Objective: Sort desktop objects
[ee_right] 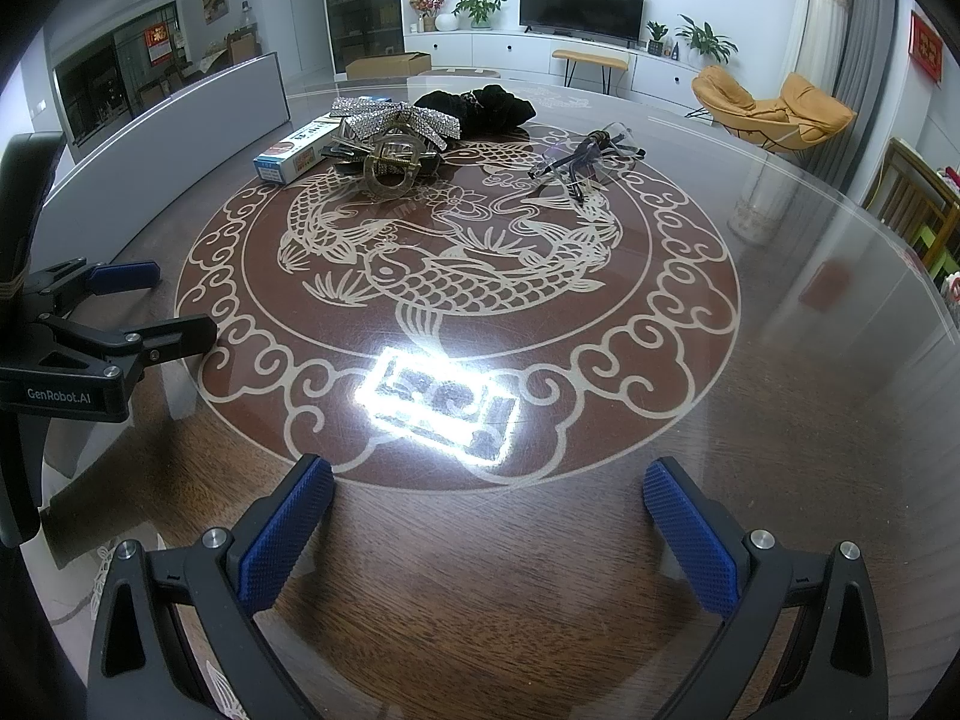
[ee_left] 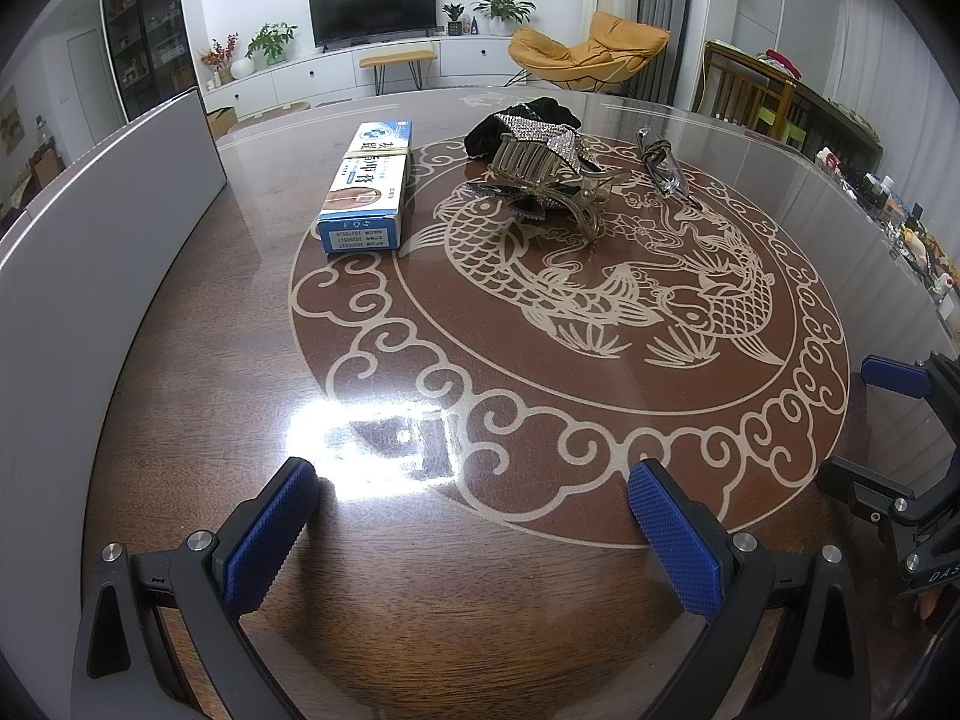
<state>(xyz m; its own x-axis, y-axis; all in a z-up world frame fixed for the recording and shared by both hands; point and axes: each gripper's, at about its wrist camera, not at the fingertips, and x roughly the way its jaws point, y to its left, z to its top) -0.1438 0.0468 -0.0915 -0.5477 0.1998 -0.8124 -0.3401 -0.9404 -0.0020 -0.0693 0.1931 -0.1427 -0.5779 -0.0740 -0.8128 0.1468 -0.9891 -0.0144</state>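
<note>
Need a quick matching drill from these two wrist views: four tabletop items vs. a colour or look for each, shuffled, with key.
Items:
1. box
2. hair claw
3. glasses
4. scrunchie

Looks:
A. plain black fabric
B. clear lenses, thin dark frame
C. blue and white, printed
D. translucent amber with teeth

Pairs: 1-C, 2-D, 3-B, 4-A
</note>
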